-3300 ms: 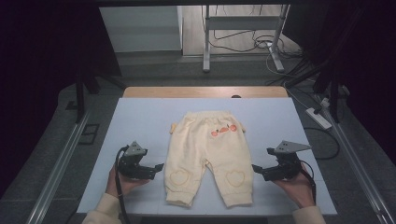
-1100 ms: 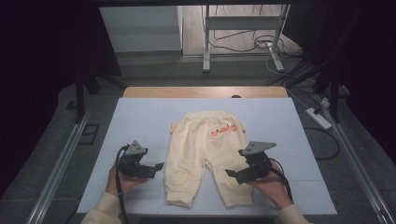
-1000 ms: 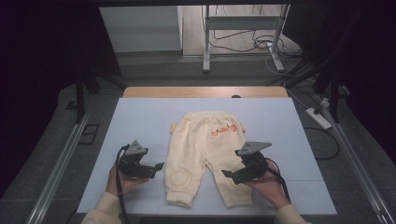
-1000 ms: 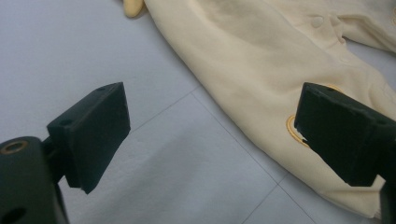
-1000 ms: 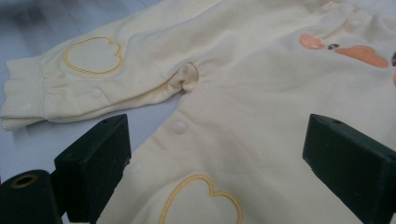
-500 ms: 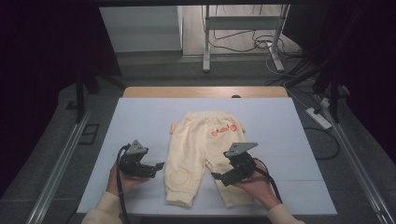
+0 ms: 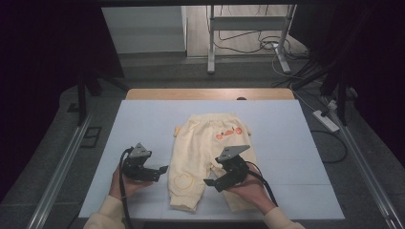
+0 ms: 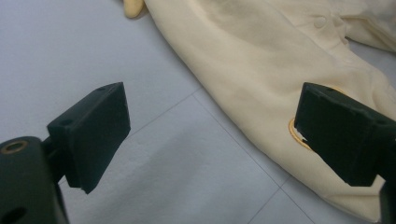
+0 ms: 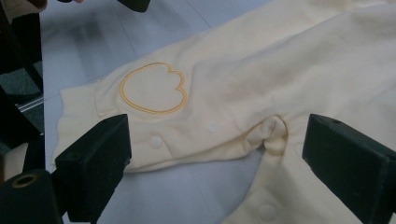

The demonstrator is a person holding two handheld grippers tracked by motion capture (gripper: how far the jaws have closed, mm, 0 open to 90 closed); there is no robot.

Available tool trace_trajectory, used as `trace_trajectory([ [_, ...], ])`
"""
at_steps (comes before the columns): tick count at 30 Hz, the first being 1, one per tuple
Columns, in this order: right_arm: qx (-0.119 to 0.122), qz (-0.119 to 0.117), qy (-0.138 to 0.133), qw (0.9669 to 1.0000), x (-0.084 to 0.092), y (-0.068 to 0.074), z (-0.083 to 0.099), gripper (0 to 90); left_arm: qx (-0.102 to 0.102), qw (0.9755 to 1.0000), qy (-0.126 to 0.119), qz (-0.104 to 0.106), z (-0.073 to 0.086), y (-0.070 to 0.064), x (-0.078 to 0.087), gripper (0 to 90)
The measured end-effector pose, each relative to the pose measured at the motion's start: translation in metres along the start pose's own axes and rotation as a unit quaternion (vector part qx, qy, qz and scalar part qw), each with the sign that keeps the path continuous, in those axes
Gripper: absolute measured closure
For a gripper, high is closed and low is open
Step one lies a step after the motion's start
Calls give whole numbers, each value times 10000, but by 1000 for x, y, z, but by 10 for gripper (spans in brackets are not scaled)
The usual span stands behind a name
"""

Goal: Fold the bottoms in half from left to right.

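My right gripper [image 7: 216, 182] hovers over the pants [image 7: 203, 155] flat on the desk [image 7: 286, 143], jaws spread — left gripper [image 7: 160, 172] too. Biting too shallow at the crotch could lift one layer only.

your left gripper [image 7: 162, 170] and right gripper [image 7: 208, 182] both sit low, jaws spread wide, pointing inward toward each other

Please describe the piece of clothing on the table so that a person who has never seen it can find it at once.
On the pale blue table top, look at the middle, between the two hand-held grippers. There lie small pale yellow cotton baby trousers, spread flat with the legs toward the person. An orange print near the waist and an orange-outlined heart patch on the knee set them apart.
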State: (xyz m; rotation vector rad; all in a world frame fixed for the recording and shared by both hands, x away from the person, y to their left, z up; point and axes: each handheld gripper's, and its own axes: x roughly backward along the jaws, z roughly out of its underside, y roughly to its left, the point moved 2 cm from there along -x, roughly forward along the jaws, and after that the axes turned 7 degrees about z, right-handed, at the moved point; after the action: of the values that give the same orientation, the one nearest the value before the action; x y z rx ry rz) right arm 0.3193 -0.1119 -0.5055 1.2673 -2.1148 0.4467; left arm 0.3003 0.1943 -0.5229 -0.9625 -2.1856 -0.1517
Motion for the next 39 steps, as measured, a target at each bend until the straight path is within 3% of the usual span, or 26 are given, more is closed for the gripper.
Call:
trace_trajectory([
  [23, 389, -314, 105, 9987, -23, 32, -19, 83, 21, 10000, -10, -27, 0, 2, 0, 105],
  [39, 653, -594, 240, 9958, -43, 56, -29, 83, 2, 10000, 10, -48, 0, 2, -1, 106],
])
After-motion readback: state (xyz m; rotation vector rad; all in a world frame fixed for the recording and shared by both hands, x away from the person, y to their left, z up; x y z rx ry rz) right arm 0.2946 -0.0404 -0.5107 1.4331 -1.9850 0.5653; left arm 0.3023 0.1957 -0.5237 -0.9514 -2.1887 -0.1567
